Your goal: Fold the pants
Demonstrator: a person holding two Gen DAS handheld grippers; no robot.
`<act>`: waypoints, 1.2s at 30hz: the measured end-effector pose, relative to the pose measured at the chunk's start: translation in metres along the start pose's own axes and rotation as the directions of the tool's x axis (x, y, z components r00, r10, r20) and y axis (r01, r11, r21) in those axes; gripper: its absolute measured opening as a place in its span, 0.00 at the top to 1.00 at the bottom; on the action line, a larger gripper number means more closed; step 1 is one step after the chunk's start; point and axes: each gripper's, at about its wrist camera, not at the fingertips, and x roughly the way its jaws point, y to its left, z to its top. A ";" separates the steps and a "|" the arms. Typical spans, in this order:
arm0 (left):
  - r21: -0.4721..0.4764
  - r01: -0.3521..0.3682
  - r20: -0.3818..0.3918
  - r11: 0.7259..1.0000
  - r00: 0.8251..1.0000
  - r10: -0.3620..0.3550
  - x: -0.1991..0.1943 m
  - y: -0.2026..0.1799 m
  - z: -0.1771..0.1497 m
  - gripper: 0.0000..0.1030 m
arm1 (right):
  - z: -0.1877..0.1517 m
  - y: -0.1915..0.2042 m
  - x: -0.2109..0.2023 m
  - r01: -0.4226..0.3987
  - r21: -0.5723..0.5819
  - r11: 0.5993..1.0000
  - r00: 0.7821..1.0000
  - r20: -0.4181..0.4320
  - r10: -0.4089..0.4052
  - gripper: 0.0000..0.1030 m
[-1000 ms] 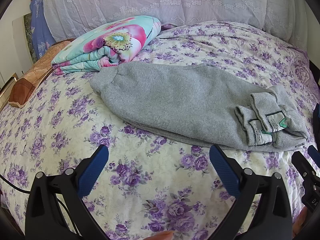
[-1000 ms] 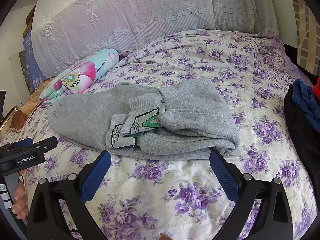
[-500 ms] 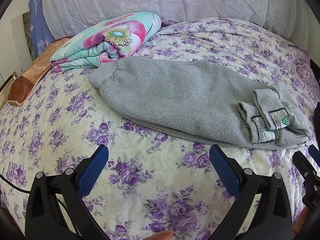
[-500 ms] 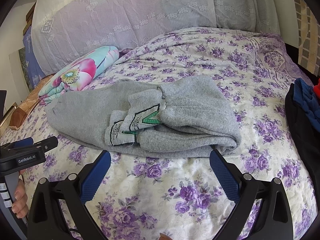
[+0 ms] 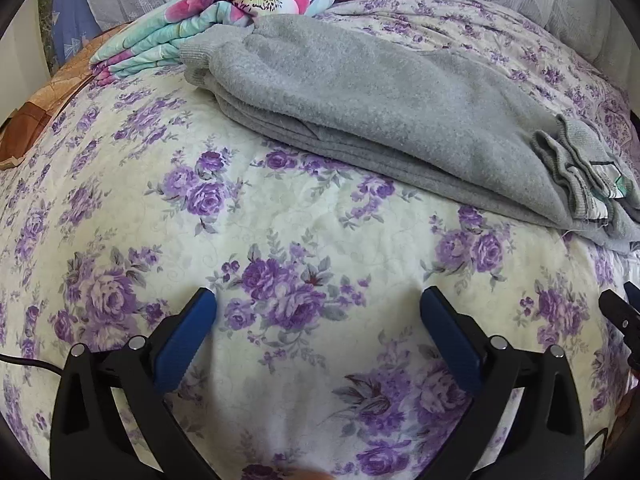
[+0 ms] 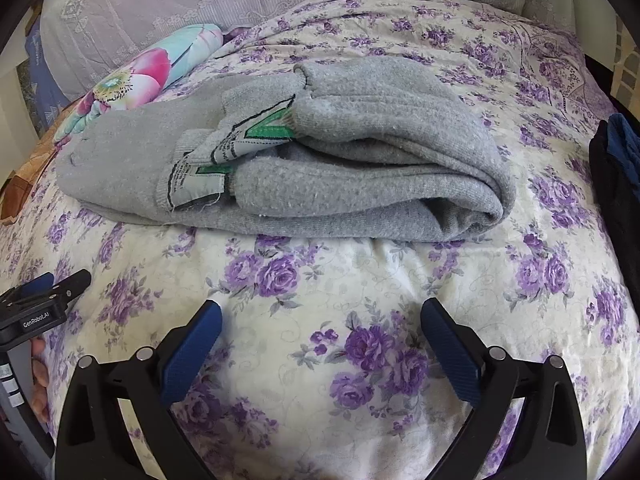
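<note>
The left gripper hovers low over the floral bedspread, jaws spread wide and empty. Beyond it the grey pants lie folded lengthwise across the bed, cuffs touching a flowered quilt, waistband with its label at the right. The right gripper, also spread and empty, faces that waistband.

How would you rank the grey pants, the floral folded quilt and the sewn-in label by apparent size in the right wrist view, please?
1. grey pants, clearly largest.
2. floral folded quilt, though it lies farther back and is partly hidden, so its true size is unsure.
3. sewn-in label, smallest.
</note>
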 end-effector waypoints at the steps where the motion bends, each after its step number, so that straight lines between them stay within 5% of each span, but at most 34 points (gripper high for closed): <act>1: -0.002 0.016 -0.003 1.000 1.000 -0.016 0.000 0.002 0.000 0.04 | -0.001 -0.002 -0.002 -0.022 0.001 1.000 1.000 0.001 0.022 0.03; 5: 0.028 0.094 -0.064 0.995 0.994 -0.092 0.002 0.008 0.015 0.04 | 0.002 -0.022 -0.011 -0.164 0.093 0.982 0.986 0.025 0.162 0.03; 9: -0.074 0.250 -0.028 0.965 0.967 -0.253 0.008 0.037 0.058 0.04 | 0.022 -0.050 -0.007 -0.327 0.291 0.899 0.945 0.078 0.319 0.03; 15: -0.256 0.385 -0.013 0.887 0.916 -0.401 0.043 0.071 0.104 0.04 | 0.046 -0.051 0.010 -0.311 0.289 0.905 0.950 0.083 0.300 0.03; 20: -0.267 0.379 -0.004 0.886 0.919 -0.394 0.070 0.063 0.135 0.05 | 0.052 -0.048 0.013 -0.289 0.234 0.928 0.957 0.090 0.275 0.03; 23: -0.233 0.331 0.021 0.914 0.942 -0.336 0.073 0.050 0.139 0.06 | 0.060 -0.052 0.018 -0.319 0.235 0.918 0.947 0.103 0.303 0.03; 25: -0.204 0.281 0.047 0.938 0.960 -0.277 0.068 0.048 0.133 0.31 | 0.062 -0.053 0.022 -0.327 0.234 0.916 0.945 0.108 0.310 0.03; 28: -0.254 0.320 0.087 0.913 0.947 -0.308 0.058 0.066 0.126 0.60 | 0.064 -0.050 0.024 -0.326 0.219 0.920 0.944 0.121 0.306 0.03; 31: -0.301 0.370 0.127 0.879 0.929 -0.348 0.050 0.081 0.122 0.74 | 0.069 -0.047 0.025 -0.323 0.199 0.925 0.944 0.128 0.303 0.03; 33: -0.293 0.371 0.142 0.881 0.928 -0.344 0.044 0.082 0.121 0.78 | 0.071 -0.045 0.026 -0.321 0.189 0.928 0.945 0.129 0.301 0.06; 36: -0.264 0.351 0.158 0.898 0.935 -0.319 0.033 0.077 0.117 0.82 | 0.072 -0.049 0.025 -0.334 0.181 0.925 0.940 0.137 0.312 0.39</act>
